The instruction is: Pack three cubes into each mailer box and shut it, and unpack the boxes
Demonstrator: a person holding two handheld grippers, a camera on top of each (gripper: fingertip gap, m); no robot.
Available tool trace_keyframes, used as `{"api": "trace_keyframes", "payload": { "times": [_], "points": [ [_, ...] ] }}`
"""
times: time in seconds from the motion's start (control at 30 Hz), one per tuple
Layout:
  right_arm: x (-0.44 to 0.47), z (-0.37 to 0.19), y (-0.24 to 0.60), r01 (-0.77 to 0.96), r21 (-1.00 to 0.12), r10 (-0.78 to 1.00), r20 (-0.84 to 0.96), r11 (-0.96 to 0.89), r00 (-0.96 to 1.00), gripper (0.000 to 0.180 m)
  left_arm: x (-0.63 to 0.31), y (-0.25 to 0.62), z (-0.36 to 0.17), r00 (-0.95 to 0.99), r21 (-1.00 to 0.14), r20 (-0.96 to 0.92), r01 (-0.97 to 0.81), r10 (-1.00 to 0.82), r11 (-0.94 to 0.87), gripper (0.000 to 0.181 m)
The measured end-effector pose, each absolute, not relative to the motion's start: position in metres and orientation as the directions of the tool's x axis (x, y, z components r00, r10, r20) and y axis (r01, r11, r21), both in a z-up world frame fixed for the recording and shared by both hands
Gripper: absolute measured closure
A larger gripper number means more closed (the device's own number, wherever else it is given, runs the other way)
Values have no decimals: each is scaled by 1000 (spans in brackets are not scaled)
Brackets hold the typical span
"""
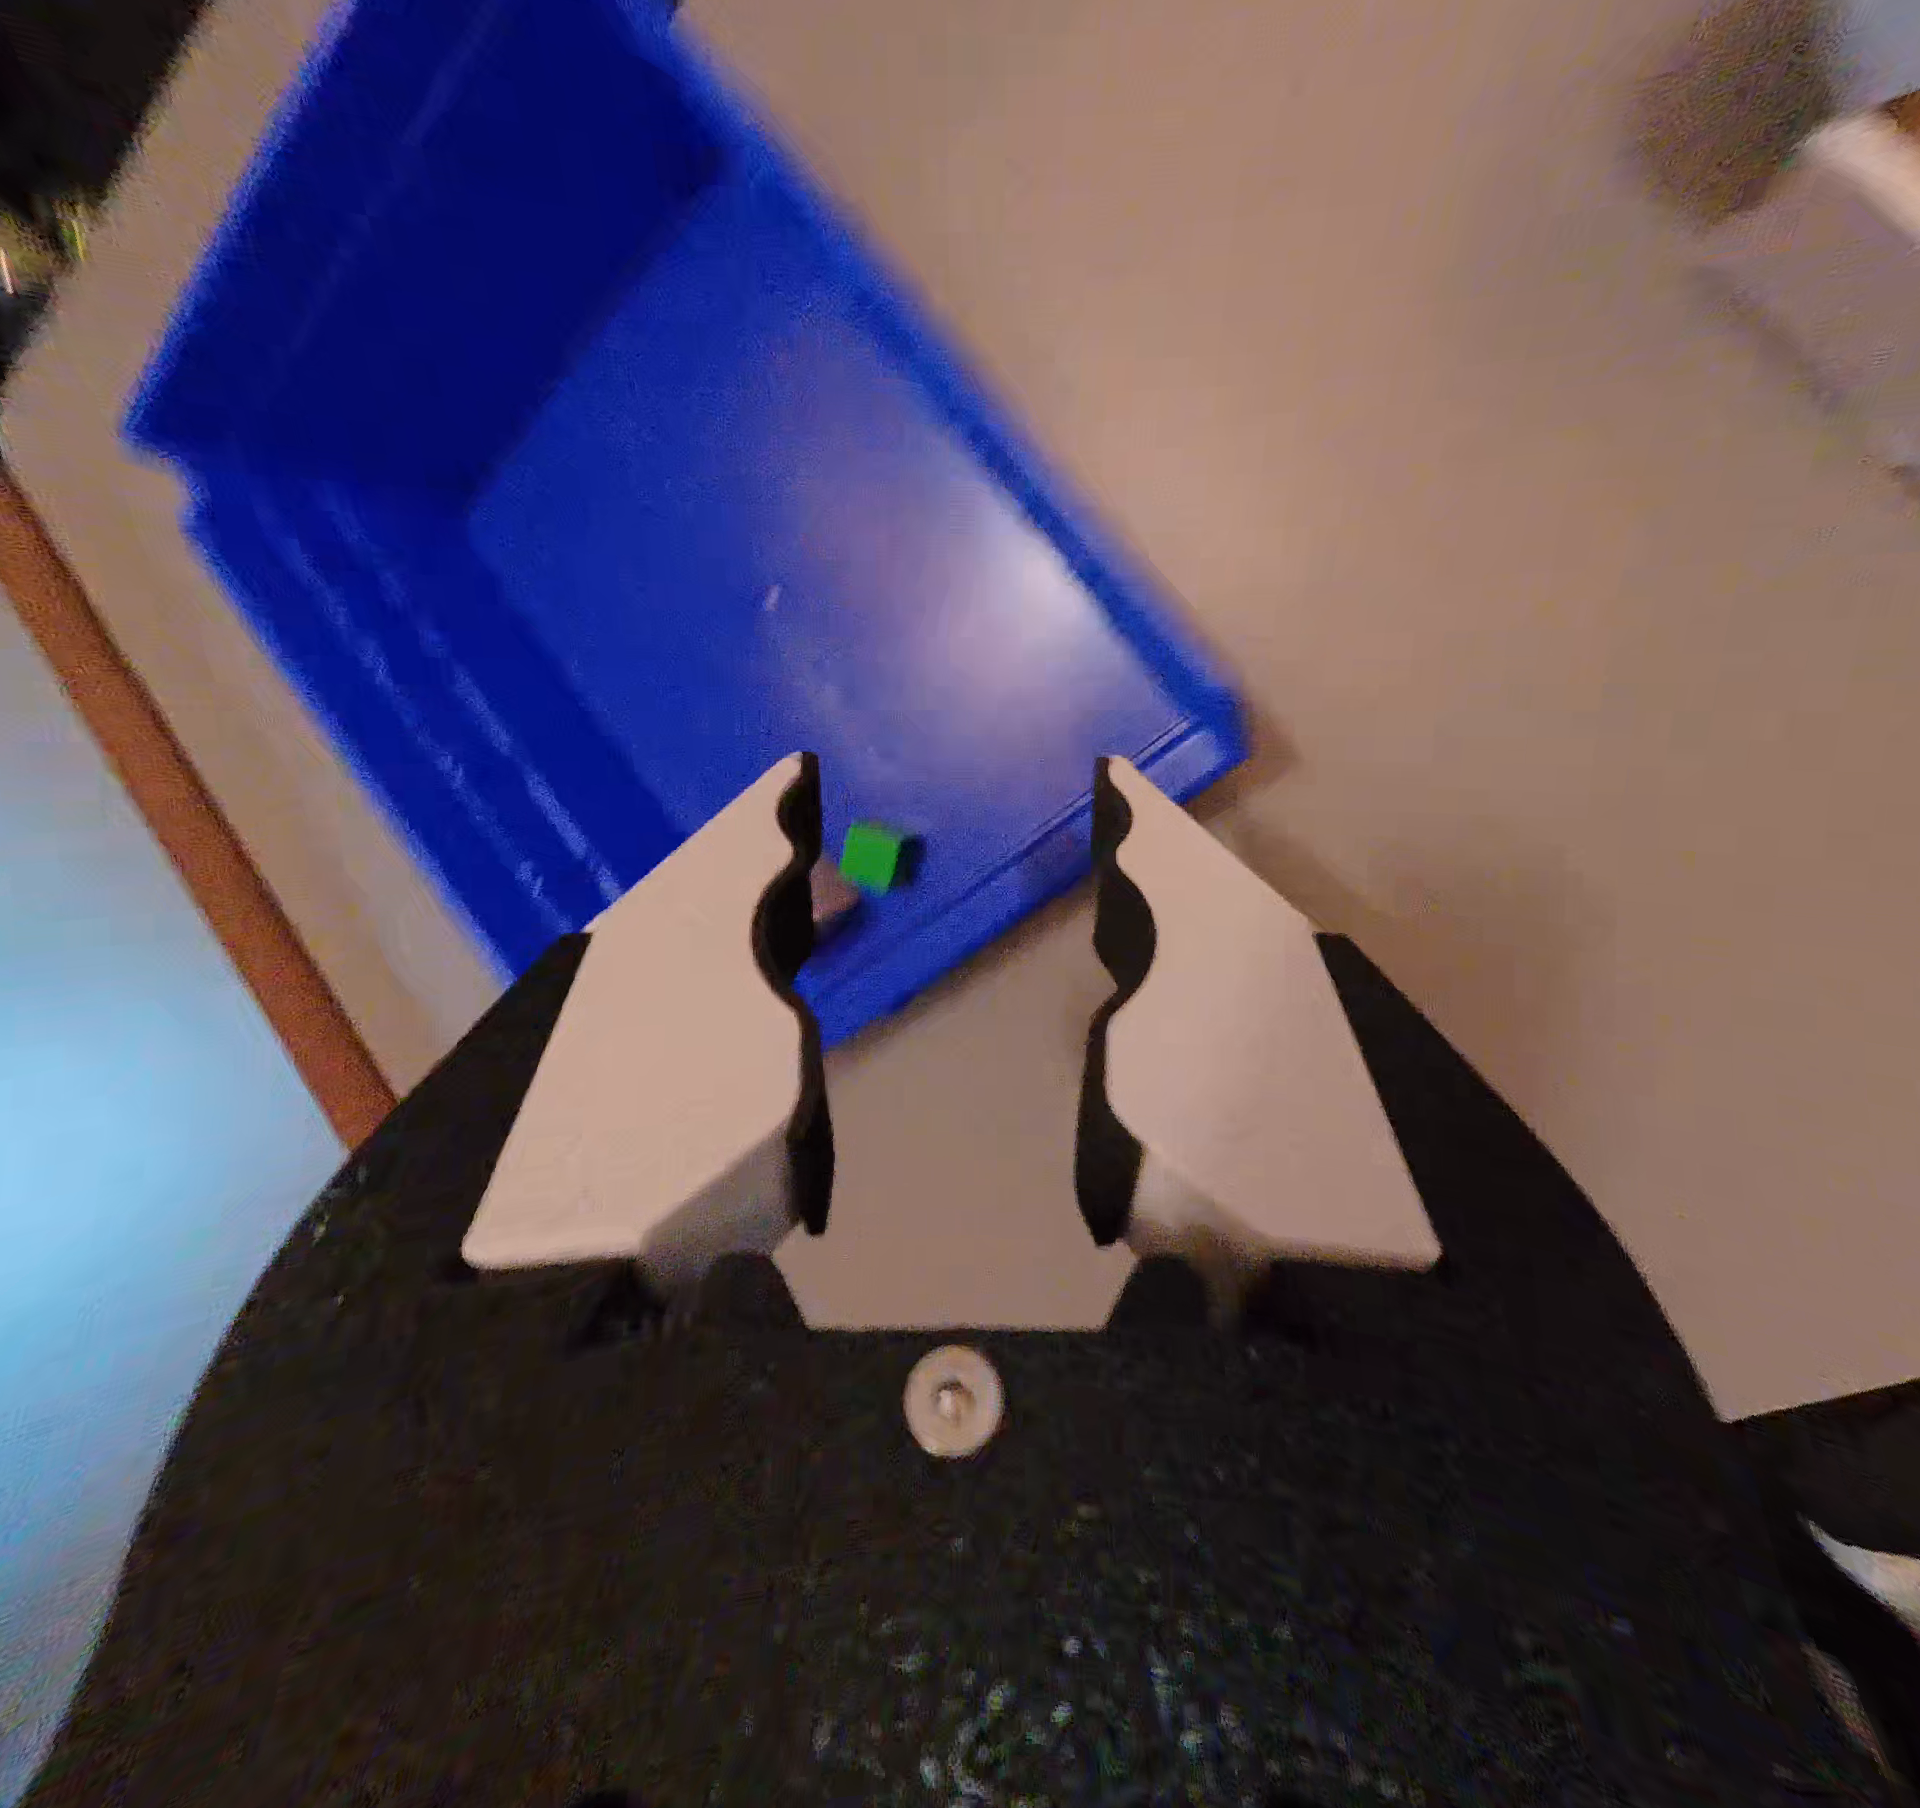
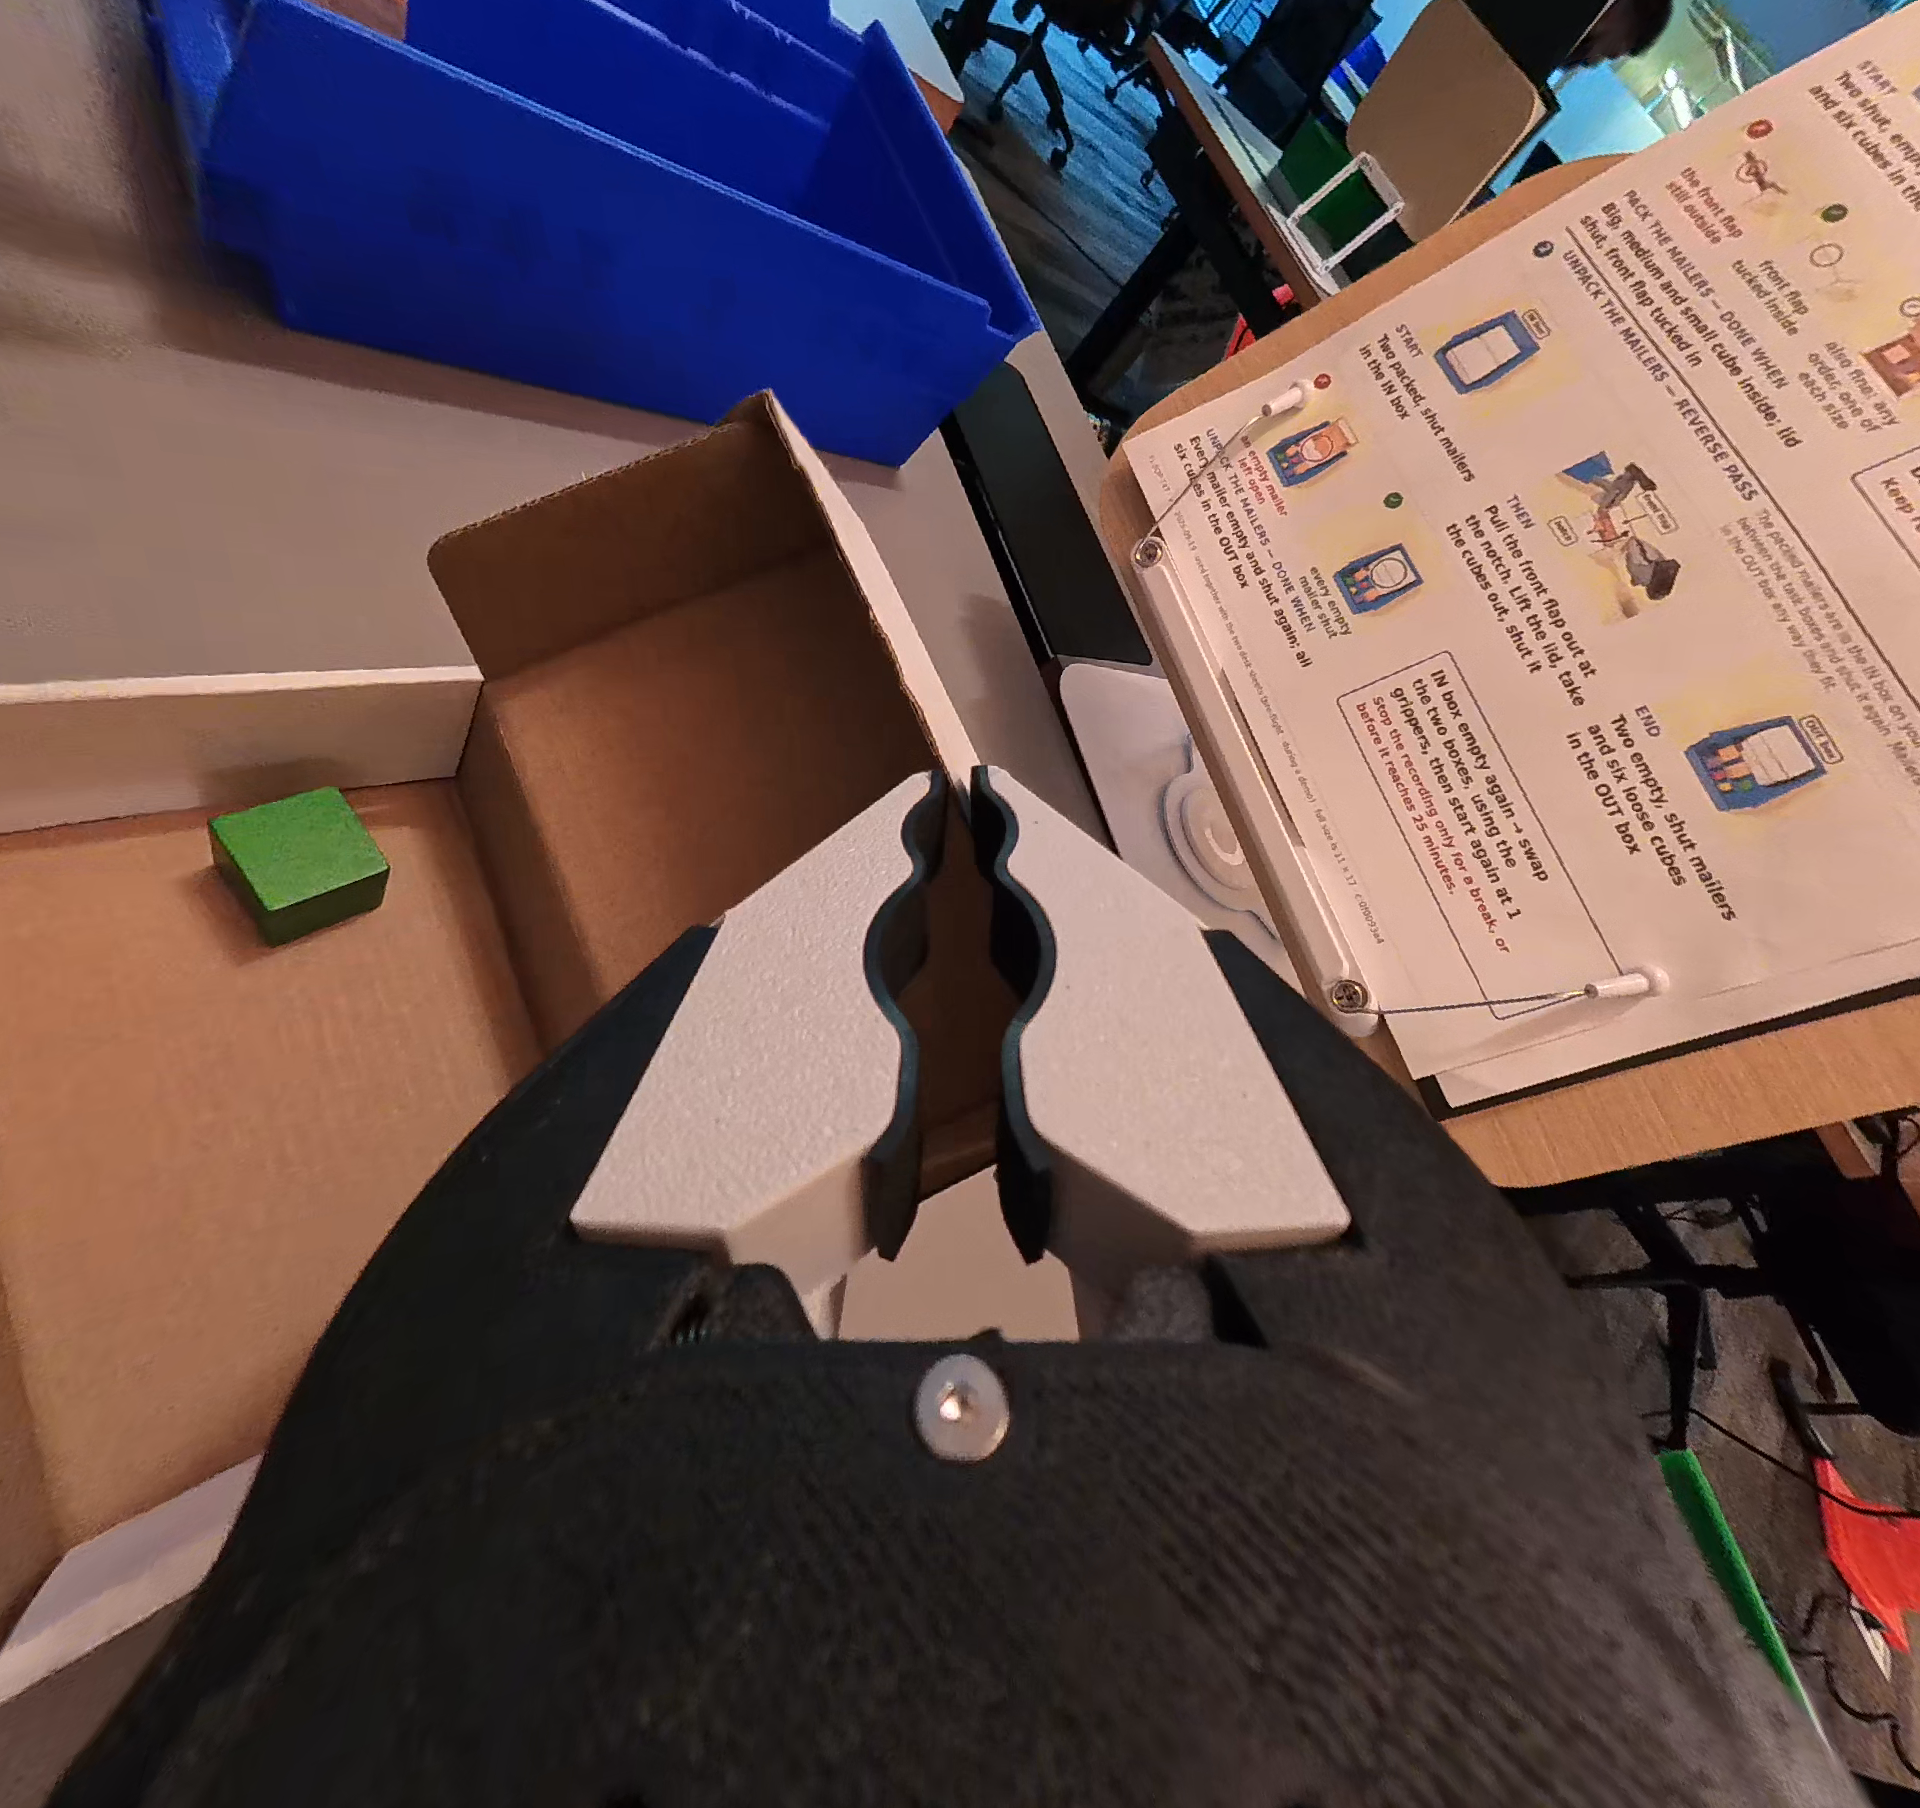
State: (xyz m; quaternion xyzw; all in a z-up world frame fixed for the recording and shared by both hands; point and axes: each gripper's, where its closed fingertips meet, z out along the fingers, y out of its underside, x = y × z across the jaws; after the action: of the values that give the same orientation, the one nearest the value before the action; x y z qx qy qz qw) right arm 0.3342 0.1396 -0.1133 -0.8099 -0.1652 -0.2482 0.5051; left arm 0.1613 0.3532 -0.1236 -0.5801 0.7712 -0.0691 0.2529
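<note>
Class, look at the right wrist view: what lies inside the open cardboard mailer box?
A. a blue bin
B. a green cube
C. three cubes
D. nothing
B: a single green cube lies on the brown floor of the open mailer box, with no other cube visible in it.

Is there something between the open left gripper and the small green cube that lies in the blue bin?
Nothing visible. The left gripper is open above the blue bin, and the small green cube lies uncovered on the bin's floor, showing in the gap between the fingers near the left one.
</note>
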Motion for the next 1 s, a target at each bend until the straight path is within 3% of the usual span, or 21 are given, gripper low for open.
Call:
{"api": "trace_keyframes", "payload": {
  "times": [0.03, 0.17, 0.23, 0.3, 0.7, 1.0],
  "points": [
    [334, -114, 140, 522, -730, 20, 574, -441, 819, 177, 148, 388, -131, -73, -347, -299, -921, -951, 179, 124],
    [333, -115, 140, 541, -700, 31, 598, -466, 801, 176, 125, 442, -172, 231, -300, -122, -936, -965, -186, 108],
    [333, -115, 139, 543, -699, 33, 600, -466, 799, 177, 118, 465, -186, 341, -297, -170, -912, -925, -281, 99],
    [333, -115, 139, 542, -699, 32, 599, -466, 800, 176, 117, 480, -190, 395, -325, -236, -893, -888, -311, 109],
    [333, -116, 140, 541, -702, 32, 596, -463, 802, 177, 129, 464, -192, 528, -337, -108, -816, -842, -469, 84],
    [333, -116, 140, 550, -690, 37, 607, -470, 794, 177, 122, 452, -203, 576, -298, -76, -792, -814, -532, 101]
  ]
}}
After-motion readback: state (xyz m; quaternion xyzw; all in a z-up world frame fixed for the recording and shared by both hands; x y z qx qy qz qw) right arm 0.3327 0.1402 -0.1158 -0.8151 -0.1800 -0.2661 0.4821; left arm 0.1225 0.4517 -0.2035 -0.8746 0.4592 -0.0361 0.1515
